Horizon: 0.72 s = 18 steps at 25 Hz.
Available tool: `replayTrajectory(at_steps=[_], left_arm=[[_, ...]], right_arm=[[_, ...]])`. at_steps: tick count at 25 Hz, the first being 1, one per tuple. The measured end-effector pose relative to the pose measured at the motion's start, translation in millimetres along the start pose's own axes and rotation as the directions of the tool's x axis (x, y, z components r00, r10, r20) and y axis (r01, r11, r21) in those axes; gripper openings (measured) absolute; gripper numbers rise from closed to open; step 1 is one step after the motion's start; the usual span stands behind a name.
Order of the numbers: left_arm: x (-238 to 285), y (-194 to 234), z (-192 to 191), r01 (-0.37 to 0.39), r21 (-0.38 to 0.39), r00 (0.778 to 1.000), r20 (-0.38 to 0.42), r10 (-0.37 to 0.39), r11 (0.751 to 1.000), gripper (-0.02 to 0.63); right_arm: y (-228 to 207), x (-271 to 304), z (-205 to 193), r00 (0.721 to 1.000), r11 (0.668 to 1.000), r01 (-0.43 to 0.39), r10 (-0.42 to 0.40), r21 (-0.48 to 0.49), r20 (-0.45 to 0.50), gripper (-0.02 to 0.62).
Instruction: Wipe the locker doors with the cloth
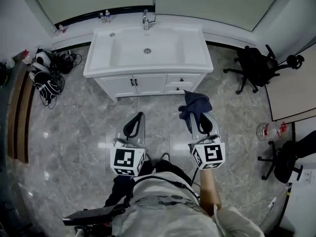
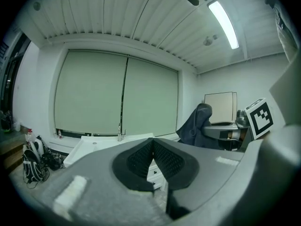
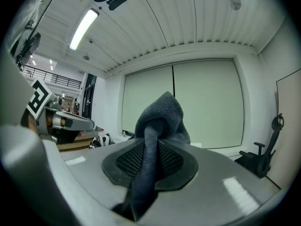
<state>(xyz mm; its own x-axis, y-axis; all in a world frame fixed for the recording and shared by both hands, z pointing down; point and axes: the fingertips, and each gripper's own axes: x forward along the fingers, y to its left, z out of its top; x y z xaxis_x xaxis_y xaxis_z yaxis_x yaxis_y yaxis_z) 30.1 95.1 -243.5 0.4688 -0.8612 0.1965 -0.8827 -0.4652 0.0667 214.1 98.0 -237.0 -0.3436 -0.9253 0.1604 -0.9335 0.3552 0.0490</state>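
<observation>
The right gripper (image 1: 196, 118) is clenched on a dark blue cloth (image 1: 194, 104). In the right gripper view the cloth runs as a pinched strip down between the two black ribbed pads (image 3: 126, 161) and bunches into a lump above their tips. In the head view the cloth hangs in the air just in front of the white vanity cabinet (image 1: 195, 65), before its right-hand drawers (image 1: 180, 79) and apart from them.

The left gripper (image 1: 133, 126) is closed with nothing in it (its pads meet along one seam in the left gripper view). It also hovers in front of the cabinet, a little farther from it than the right one, roughly in line with the two cabinet doors (image 1: 132, 84). Both doors are shut.

Set in the top of the cabinet is a white basin (image 1: 148, 46) with a chrome faucet (image 1: 146, 19) at its back edge. To the right of the cabinet stands a black office chair (image 1: 254, 65). To the left, a heap of bags and cables (image 1: 48, 73) lies on the grey marble floor (image 1: 74, 132). A clear plastic bottle (image 1: 269, 131) lies on the floor well to the right of the cabinet, nearer the person.
</observation>
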Motion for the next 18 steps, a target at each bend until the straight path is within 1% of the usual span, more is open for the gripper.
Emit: replayTrajectory(at_steps=[9,18], left_arm=[[12.6,-12.5,13.6,-0.012,0.017,1.000,0.024,0.011,1.000,0.002],[27.8,-23.0,17.5,-0.014,0.014,1.000,0.022,0.014,1.000,0.002]], right_arm=[[-8.0,3.7,6.6,0.999,0.999,-0.043,0.042,0.021,0.034,0.072],[-19.4,7.3,4.9,0.997,0.997,-0.070,0.069,0.032,0.031,0.072]])
